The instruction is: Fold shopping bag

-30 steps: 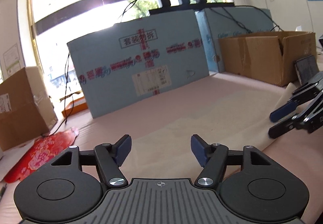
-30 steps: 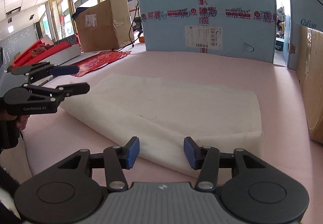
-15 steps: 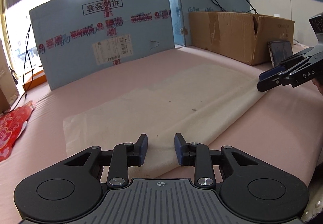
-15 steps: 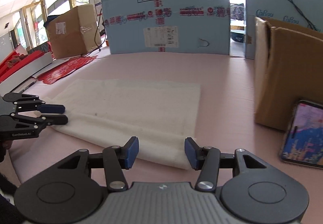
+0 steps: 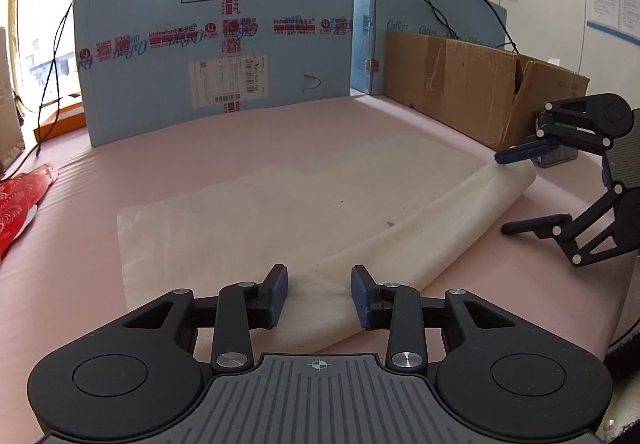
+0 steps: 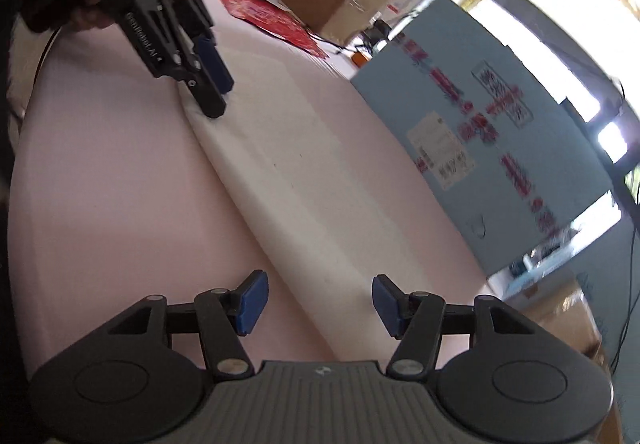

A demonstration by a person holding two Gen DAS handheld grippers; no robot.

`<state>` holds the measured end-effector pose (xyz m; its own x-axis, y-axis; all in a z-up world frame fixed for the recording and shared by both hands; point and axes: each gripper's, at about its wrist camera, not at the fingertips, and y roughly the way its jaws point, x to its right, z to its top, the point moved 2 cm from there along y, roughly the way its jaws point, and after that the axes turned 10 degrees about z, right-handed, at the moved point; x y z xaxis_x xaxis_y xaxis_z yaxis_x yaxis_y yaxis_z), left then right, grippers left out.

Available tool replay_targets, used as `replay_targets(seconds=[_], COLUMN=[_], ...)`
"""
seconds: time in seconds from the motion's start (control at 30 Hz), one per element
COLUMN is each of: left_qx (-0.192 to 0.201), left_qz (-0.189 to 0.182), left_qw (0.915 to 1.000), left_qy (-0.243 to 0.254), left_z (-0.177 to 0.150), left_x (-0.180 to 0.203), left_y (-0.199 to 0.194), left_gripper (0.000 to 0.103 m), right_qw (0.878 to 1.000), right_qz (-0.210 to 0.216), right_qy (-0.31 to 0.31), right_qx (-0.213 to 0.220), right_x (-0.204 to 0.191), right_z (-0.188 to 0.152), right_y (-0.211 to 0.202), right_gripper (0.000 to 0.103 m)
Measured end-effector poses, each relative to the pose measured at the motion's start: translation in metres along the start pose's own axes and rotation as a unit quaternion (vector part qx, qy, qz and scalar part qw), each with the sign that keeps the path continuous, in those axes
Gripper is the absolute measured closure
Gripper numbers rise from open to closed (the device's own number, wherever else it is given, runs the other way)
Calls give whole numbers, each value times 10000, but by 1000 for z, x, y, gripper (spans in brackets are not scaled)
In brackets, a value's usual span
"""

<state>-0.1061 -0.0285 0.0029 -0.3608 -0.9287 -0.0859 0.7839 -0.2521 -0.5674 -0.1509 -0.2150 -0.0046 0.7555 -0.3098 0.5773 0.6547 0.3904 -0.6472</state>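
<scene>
A white shopping bag (image 5: 304,212) lies flat on the pink table, its near long edge doubled into a rounded fold. My left gripper (image 5: 319,298) is open, its pads either side of the fold's left end. My right gripper (image 6: 320,302) is open and rolled sideways, straddling the fold's right end (image 6: 316,244). In the left wrist view the right gripper (image 5: 524,192) shows one finger over the bag's corner and one on the table. In the right wrist view the left gripper (image 6: 212,84) sits at the far end of the bag.
A tall blue carton (image 5: 216,44) stands behind the bag. A brown cardboard box (image 5: 480,92) stands at the right, with a phone (image 5: 556,158) beside it. Red printed bags (image 5: 20,200) lie at the left. The table's front edge is close to my grippers.
Both grippers have come down to the bag's near fold. The left gripper has opened wider around it. The right gripper has rolled sideways and opened wider at the right end.
</scene>
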Motion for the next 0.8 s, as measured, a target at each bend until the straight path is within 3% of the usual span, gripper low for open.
replay_targets(seconds=[0.1,0.17,0.27,0.33,0.43,0.53,0.6,0.63,0.7,0.8], left_qx=[51,161,456,680,741,455,173,53,-185,-556], left_qz=[-20,-63,-343,-629,-996,-1149,-1250,-1391,-1668,-2095], left_qw=[9999,9994,9970,9933,9863,9795,9785,9797,9800,9762], left_qy=[152,315,522,687,1086,1589,1630,1442,1065,84], left_z=[1,2,7,11,17,16,15,16,17,17], left_x=[1,3,5,7,15,21,16,9,-5,-36], left_y=[-1,-4,-12,-19,-19,-11,-3,0,7,22], left_gripper=[67,61,53,45,42,43,66,79,81,85], right_qw=[9960,9891,9851,9864,9879,9847,9794,9748,9616,9192], right_qz=[30,174,486,653,1054,1590,1920,2120,2490,3091], right_qy=[-893,-1461,-1648,-1509,-1097,-428,24,329,1017,2374], right_qx=[57,99,73,89,296,569,631,616,540,566], right_x=[-13,-20,-19,-14,-1,21,35,44,61,96], right_z=[13,19,24,26,33,39,38,36,27,6], right_y=[12,20,25,24,13,5,6,9,19,33], right_gripper=[58,78,90,92,94,94,94,93,91,83])
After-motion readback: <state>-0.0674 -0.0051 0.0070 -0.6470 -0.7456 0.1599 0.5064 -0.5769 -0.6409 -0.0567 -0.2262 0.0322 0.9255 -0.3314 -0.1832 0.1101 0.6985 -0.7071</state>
